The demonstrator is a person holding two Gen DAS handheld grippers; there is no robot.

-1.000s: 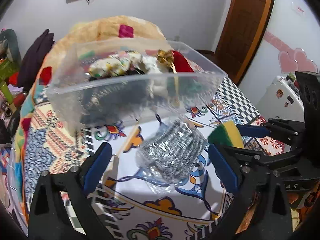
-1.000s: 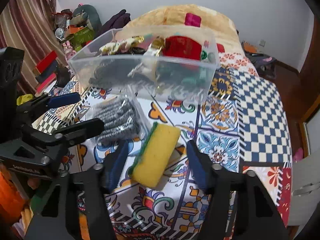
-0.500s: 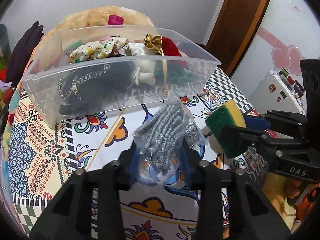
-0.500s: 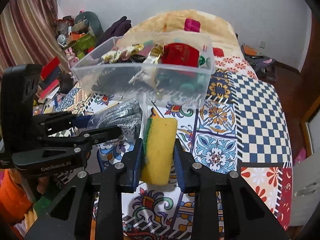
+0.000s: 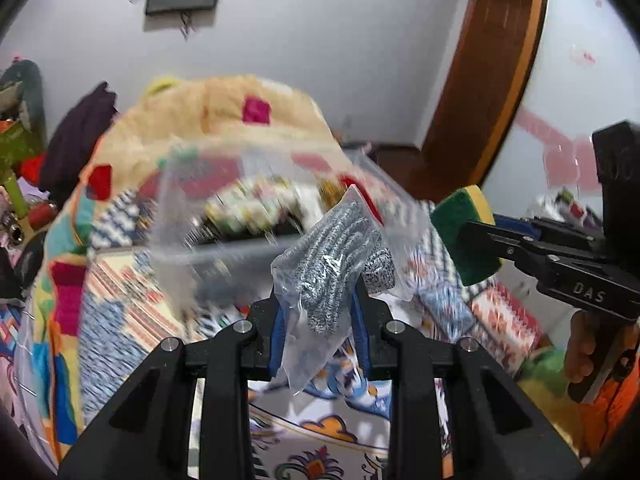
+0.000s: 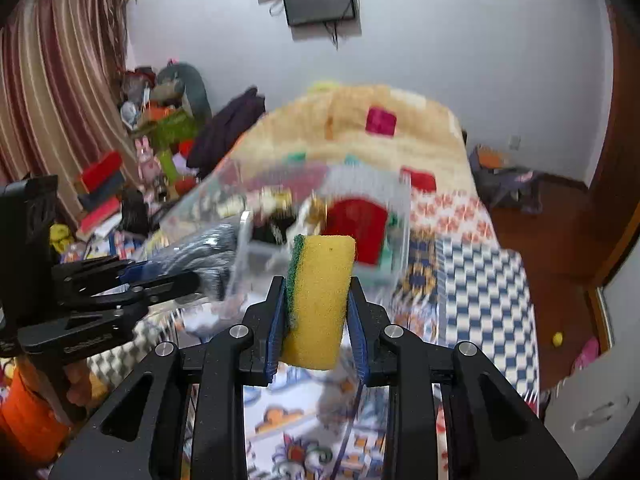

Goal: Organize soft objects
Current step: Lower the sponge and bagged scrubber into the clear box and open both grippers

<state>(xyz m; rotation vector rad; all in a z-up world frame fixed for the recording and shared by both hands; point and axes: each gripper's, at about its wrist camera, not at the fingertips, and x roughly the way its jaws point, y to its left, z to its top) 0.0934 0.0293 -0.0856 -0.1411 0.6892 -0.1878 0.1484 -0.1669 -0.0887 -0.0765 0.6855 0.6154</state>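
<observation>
The left gripper pinches the light, slippery bagged scourers; the right gripper squeezes the soft sponge mid-body

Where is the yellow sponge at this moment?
In the right wrist view the yellow sponge is clamped upright in the right gripper, lifted above the patterned bedspread, just before the clear plastic bin.

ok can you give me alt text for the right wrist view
The right gripper is shut on a yellow sponge with a green edge, held above a patterned bedspread. Beyond it is a blurred clear bin of soft items; at left, the left gripper holds a bag of grey scourers.
</observation>
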